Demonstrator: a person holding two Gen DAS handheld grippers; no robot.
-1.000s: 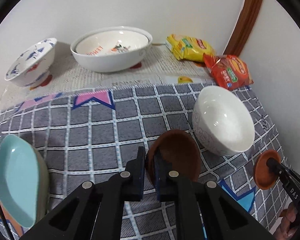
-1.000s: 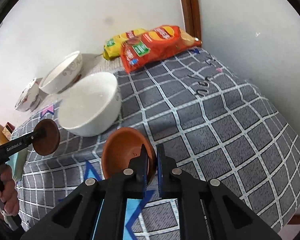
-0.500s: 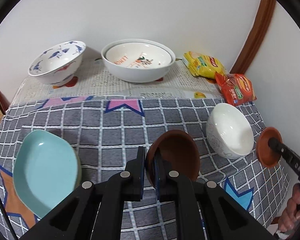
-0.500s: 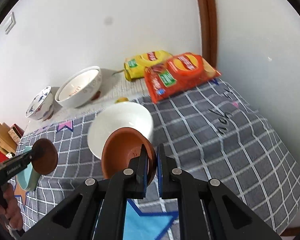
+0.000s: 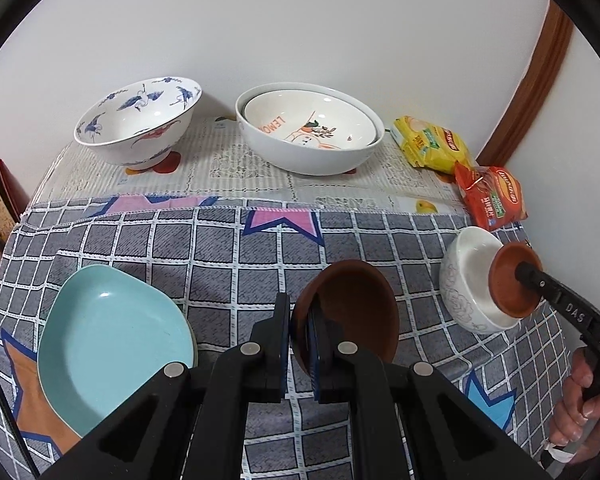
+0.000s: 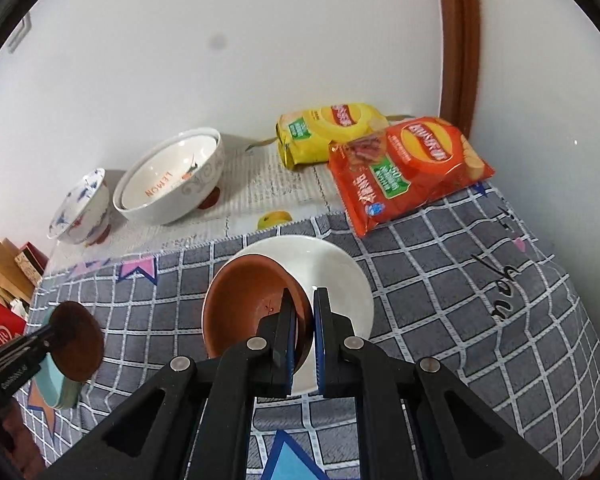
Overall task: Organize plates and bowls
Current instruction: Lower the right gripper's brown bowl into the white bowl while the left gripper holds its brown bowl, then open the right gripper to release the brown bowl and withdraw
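Observation:
My left gripper (image 5: 300, 312) is shut on the rim of a dark brown bowl (image 5: 352, 312), held above the checked cloth between the light blue plate (image 5: 112, 344) and the small white bowl (image 5: 466, 284). My right gripper (image 6: 304, 312) is shut on the rim of a second brown bowl (image 6: 248, 312), which hangs tilted over the small white bowl (image 6: 340, 272). The left wrist view shows that bowl (image 5: 508, 284) over the white bowl's right side. Against the wall stand a blue-patterned bowl (image 5: 140, 120) and a large white bowl (image 5: 308, 152) with a lemon-print bowl (image 5: 308, 120) nested inside.
Yellow (image 6: 332, 128) and orange (image 6: 408, 168) snack bags lie at the back right corner by a brown door frame (image 6: 460, 40). Boxes (image 6: 8, 276) stand off the table's left side. A hand (image 5: 580, 412) grips the right tool at the table's right edge.
Both grippers pulled back and rose a little with their bowls. The right one carried its brown bowl from beside the white bowl to over it. The blue plate came fully into the left view.

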